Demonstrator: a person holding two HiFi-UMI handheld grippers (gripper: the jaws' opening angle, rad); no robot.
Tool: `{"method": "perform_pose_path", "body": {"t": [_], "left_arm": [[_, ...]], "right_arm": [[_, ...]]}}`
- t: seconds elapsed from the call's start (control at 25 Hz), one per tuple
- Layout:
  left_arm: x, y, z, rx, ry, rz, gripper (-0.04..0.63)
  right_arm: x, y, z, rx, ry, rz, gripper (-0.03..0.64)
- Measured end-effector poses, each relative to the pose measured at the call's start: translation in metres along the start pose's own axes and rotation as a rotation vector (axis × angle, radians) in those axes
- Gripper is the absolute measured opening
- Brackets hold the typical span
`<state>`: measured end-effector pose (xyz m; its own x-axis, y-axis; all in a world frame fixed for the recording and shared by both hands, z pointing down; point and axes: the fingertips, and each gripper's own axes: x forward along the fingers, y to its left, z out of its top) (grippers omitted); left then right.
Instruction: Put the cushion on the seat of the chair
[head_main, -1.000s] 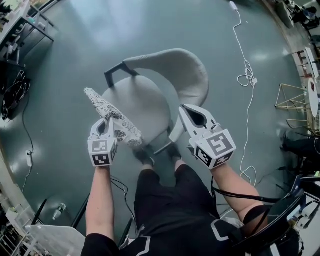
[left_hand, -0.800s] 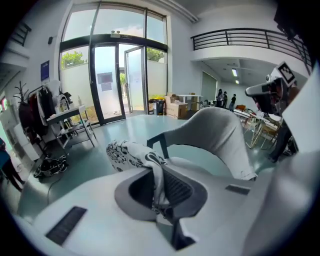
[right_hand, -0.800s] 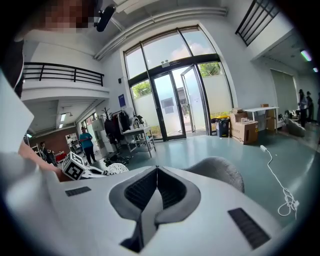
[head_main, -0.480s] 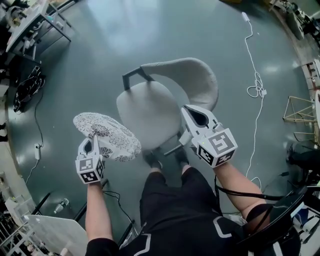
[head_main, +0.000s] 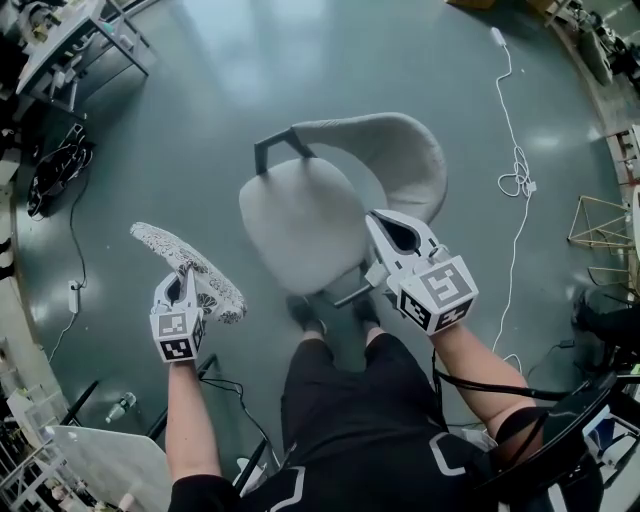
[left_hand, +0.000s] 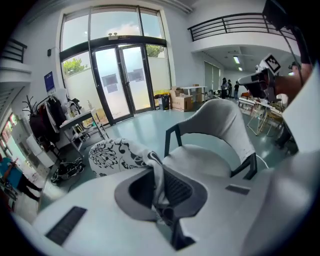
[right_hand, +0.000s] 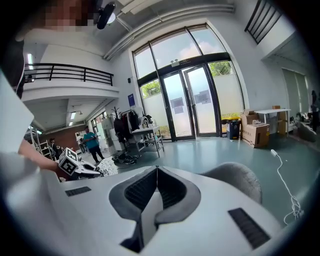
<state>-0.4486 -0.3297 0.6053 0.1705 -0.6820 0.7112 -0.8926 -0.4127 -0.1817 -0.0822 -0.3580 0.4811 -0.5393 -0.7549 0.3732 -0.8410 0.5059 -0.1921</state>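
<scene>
A grey chair stands on the floor in the head view, its round seat (head_main: 298, 222) bare and its curved backrest (head_main: 385, 150) behind it. The black-and-white flowered cushion (head_main: 185, 268) hangs left of the chair, off the seat, tilted nearly edge-on. My left gripper (head_main: 186, 290) is shut on the cushion's near edge; in the left gripper view the fabric (left_hand: 120, 156) is pinched between the jaws, with the seat (left_hand: 200, 161) beyond. My right gripper (head_main: 385, 228) hovers over the seat's near right edge, shut and holding nothing (right_hand: 156, 175).
A white cable (head_main: 515, 140) trails across the floor at the right. Tables (head_main: 70, 40) and black cords (head_main: 60, 165) stand at the far left. A wire frame (head_main: 600, 225) is at the right edge. The person's shoes (head_main: 308, 315) are in front of the chair.
The left gripper has carried the cushion leftward, from the seat's left edge out over the floor; the cushion swung flat, then edge-on again. The right gripper has hardly moved.
</scene>
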Motion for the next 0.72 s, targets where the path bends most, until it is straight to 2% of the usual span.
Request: {"method": "perform_pose_path", "body": {"t": [0.36, 0.48, 0.6, 0.72], "left_arm": [[0.071, -0.052, 0.004, 0.042, 0.020, -0.150, 0.021], [0.085, -0.079, 0.017, 0.060, 0.006, -0.214, 0.021], [0.098, -0.104, 0.031, 0.043, -0.009, -0.260, 0.021], [0.109, -0.129, 0.041, 0.079, -0.007, -0.306, 0.021]], "right_arm": [[-0.016, -0.023, -0.031, 0.042, 0.029, -0.085, 0.011], [-0.025, -0.033, -0.041, 0.061, 0.038, -0.111, 0.011], [-0.032, -0.041, -0.049, 0.075, 0.039, -0.128, 0.011], [-0.040, -0.051, -0.052, 0.090, 0.027, -0.146, 0.011]]}}
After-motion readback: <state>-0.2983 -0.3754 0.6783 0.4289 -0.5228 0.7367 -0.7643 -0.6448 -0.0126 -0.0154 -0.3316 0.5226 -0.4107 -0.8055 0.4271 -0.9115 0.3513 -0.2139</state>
